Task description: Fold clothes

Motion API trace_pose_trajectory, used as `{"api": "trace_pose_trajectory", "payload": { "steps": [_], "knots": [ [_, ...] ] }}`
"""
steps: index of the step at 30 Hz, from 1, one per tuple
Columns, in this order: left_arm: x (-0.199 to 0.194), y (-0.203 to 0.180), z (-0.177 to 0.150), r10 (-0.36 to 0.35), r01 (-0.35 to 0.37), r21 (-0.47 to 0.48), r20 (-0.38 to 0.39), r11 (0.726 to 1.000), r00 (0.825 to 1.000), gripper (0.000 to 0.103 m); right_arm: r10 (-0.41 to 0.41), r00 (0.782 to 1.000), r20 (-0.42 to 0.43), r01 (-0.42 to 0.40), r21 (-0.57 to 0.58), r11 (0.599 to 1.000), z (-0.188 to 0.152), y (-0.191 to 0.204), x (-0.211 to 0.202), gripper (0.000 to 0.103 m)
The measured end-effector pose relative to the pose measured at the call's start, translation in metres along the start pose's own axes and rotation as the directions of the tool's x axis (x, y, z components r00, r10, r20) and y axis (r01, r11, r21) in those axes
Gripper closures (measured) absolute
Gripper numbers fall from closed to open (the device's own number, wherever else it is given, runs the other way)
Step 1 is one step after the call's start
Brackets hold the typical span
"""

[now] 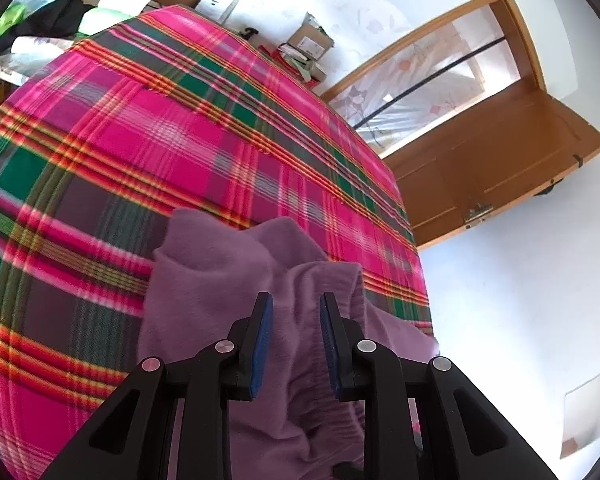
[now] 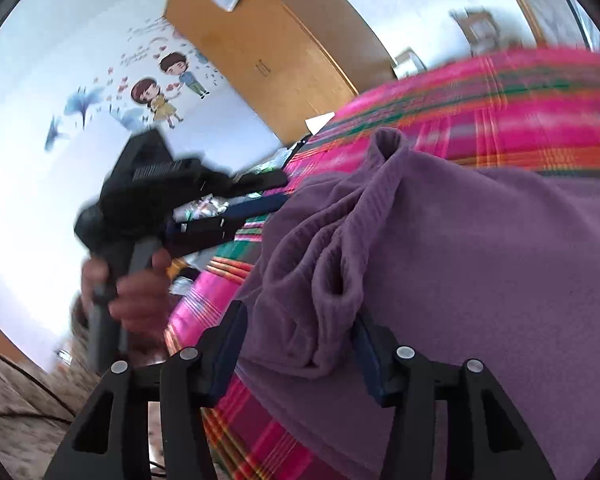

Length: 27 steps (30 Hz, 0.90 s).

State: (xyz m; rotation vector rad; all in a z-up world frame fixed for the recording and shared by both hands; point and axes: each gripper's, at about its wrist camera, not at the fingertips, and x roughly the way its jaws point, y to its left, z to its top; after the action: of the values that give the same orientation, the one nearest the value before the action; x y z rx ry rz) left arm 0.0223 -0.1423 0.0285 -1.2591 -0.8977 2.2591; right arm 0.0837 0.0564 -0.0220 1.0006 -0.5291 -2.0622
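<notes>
Bed [image 1: 148, 152] under a pink, green and red plaid cover fills most of both wrist views; its far edge runs past cardboard boxes [image 1: 308, 40] on the floor and an open wooden door [image 1: 496, 160].

Purple garment [image 1: 220, 280], soft fleece-like fabric, lies bunched on the plaid cover at the bed's near edge, close to the corner on the door side. In the right wrist view it shows deep folds and a gathered ridge running up the middle [image 2: 380, 240].

Left hand-held gripper [image 1: 296, 340]: blue pads stand narrowly apart, directly over the gathered band of the garment. Fabric shows between them; pads do not press on it, as far as the view shows.

Right hand-held gripper [image 2: 300, 344]: jaws stand wide, a thick fold of the garment lies between them. Fabric covers part of the right pad; no clamping visible.

A person's hand [image 2: 136, 292] grips the handle of the left unit, seen blurred in the right wrist view, beside the bed's edge.

Wall behind carries cartoon stickers [image 2: 160, 92]; a wooden wardrobe [image 2: 268, 52] stands next to it.
</notes>
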Motion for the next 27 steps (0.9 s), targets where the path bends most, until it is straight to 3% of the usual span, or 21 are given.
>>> {"api": "trace_pose_trajectory", "payload": {
  "steps": [6, 17, 20, 25, 27],
  "knots": [
    [-0.008, 0.014, -0.01, -0.008, 0.009, -0.033, 0.025, 0.999, 1.0, 0.078, -0.009, 1.0, -0.004, 0.009, 0.127, 0.992, 0.028, -0.029, -0.002, 0.046],
    [-0.023, 0.032, -0.011, -0.003, 0.007, -0.059, 0.073, 0.998, 0.997, 0.074, -0.049, 0.995, -0.088, 0.061, 0.135, 0.989, 0.047, -0.038, 0.034, 0.047],
    [-0.023, 0.037, -0.012, 0.003, 0.002, -0.072, 0.073, 0.997, 0.997, 0.07, -0.065, 0.993, -0.096, 0.076, 0.115, 0.99, 0.05, -0.034, 0.038, 0.053],
    [-0.018, 0.043, -0.015, 0.007, -0.002, -0.081, 0.062, 0.997, 0.998, 0.07, -0.095, 0.991, -0.093, 0.104, 0.093, 0.99, 0.049, -0.034, 0.032, 0.079],
    [-0.017, 0.044, -0.015, 0.012, -0.007, -0.082, 0.062, 0.997, 0.998, 0.07, -0.097, 0.992, -0.086, 0.104, 0.083, 0.991, 0.047, -0.032, 0.029, 0.08]
  ]
}}
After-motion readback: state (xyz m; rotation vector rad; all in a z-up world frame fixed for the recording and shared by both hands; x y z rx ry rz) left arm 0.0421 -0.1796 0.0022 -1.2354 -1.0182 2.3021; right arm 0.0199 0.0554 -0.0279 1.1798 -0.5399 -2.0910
